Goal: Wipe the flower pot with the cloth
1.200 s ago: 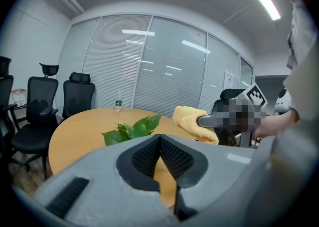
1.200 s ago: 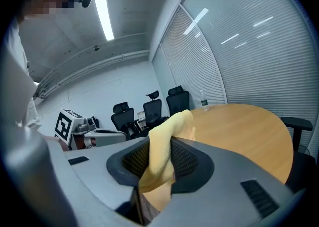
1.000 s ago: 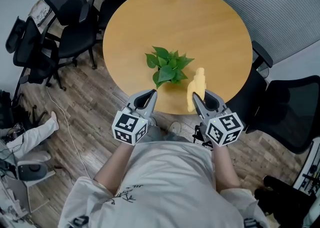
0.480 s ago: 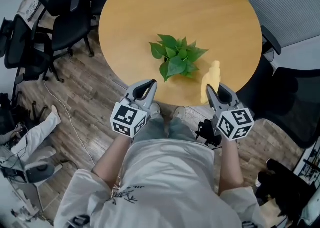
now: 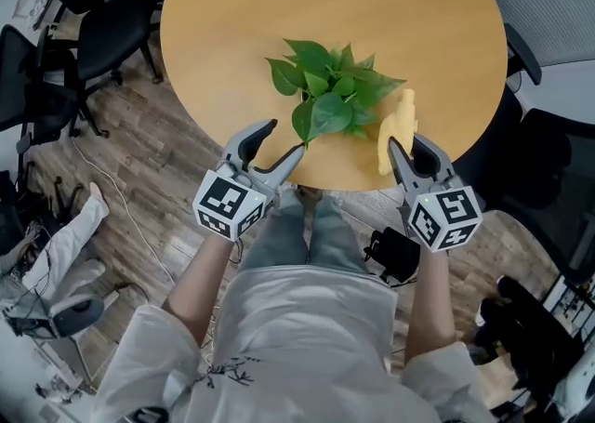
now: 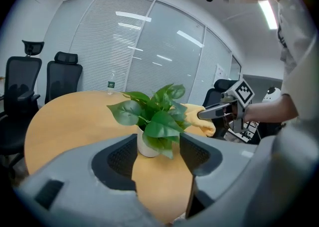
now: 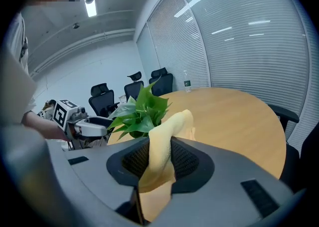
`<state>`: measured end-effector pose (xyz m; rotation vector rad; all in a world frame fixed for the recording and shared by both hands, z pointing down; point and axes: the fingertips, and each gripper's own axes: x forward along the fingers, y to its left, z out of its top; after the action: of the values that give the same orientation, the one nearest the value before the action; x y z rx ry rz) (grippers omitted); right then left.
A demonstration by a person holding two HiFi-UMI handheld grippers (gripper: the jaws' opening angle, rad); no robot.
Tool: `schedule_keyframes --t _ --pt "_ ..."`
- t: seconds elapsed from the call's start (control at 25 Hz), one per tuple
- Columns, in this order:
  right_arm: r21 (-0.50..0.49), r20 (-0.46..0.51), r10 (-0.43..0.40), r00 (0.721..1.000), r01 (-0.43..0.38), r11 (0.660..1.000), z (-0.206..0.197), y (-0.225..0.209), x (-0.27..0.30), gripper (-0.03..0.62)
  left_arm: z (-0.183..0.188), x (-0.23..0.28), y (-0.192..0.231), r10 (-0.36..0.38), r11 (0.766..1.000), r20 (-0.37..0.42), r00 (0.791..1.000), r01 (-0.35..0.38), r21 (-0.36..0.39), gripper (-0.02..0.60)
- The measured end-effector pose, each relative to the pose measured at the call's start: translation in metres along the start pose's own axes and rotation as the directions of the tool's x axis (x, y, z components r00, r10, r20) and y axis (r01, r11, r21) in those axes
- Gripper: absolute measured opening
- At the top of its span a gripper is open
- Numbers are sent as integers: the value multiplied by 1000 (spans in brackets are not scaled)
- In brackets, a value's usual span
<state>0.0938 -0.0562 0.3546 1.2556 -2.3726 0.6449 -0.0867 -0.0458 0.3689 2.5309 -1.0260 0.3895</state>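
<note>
Flower pot (image 6: 145, 147) stands on the tabletop (image 5: 325, 3) straight ahead of the left tongs (image 5: 284, 138), empty and just spreading; the right tongs (image 5: 402, 147), pinching the cloth (image 5: 395, 124), flank its right side

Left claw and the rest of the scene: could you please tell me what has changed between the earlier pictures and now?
The left claw has just been opening its jaws. Nothing sits between them; the flower pot stands beyond them. Both claws have moved in toward the pot at the table edge. The right claw stays shut on the yellow cloth, and the pot has not moved.
</note>
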Motion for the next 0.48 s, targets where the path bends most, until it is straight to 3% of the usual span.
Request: schedule_keyframes --t 0.16,0.48 --pt "-27 -30 18 999 -18 999 -9 -5 20 100 -12 23 -6 -72 996 -38 997 74 44 347" --pt "-122 -91 51 995 -62 991 -19 -13 60 101 -28 63 6 -108 989 -73 991 115 95 400"
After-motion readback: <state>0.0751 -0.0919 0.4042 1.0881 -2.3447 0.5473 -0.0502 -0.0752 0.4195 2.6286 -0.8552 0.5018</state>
